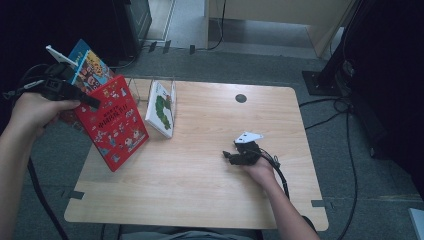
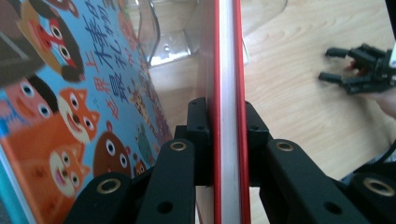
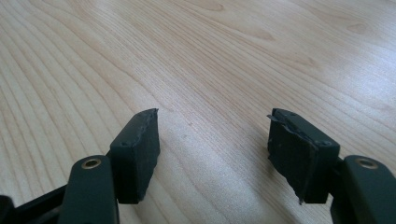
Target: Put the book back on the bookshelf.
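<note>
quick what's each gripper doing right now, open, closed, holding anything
Left gripper: closed on the red book, held up at the table's left edge.
Right gripper: open, holding nothing, low over the bare table.

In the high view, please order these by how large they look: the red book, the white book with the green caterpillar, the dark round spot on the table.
1. red book
2. white book
3. dark round spot

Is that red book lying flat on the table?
No: the left claw holds the red book up, tilted, pinched by its edge.
</note>
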Demonstrator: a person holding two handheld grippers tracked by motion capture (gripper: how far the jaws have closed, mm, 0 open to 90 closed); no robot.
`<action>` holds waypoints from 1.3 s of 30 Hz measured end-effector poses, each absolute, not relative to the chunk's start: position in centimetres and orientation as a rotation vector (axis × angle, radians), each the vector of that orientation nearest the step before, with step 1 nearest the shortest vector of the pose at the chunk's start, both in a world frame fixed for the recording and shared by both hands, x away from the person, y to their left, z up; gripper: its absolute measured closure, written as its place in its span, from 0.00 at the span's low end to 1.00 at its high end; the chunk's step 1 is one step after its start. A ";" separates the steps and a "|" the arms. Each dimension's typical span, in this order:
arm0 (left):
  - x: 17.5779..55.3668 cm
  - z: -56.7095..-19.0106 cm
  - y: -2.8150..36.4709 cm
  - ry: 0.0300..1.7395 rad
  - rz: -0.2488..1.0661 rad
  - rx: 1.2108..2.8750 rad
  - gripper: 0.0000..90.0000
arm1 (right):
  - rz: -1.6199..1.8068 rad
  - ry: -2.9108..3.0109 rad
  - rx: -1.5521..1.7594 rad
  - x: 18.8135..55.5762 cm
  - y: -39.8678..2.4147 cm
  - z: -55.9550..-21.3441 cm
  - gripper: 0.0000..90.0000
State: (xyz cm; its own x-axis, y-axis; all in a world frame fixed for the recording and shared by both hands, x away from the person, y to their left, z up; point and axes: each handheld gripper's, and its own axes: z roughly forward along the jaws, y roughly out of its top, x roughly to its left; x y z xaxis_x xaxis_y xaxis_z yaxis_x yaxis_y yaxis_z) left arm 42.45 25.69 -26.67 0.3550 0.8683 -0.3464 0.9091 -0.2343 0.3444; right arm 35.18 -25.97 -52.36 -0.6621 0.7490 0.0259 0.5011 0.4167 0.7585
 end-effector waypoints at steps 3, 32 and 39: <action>43.1 -26.8 25.5 1.567 -0.106 2.121 0.89 | 1.100 2.361 1.082 35.2 -26.0 -52.4 0.38; 47.3 -26.3 25.8 1.647 -0.017 2.036 0.89 | 1.099 2.358 1.083 35.2 -26.0 -52.4 0.37; 48.1 -27.4 24.9 1.638 0.001 2.001 0.89 | 1.095 2.356 1.085 35.2 -26.0 -52.4 0.37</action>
State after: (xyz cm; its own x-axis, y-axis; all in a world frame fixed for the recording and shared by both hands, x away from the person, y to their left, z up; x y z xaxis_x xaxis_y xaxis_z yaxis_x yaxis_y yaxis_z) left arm 48.09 24.95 -27.36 0.2578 0.9067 -0.3338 0.9063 -0.1072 0.4087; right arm 35.19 -25.97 -52.36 -0.6580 0.7526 0.0238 0.5033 0.4161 0.7573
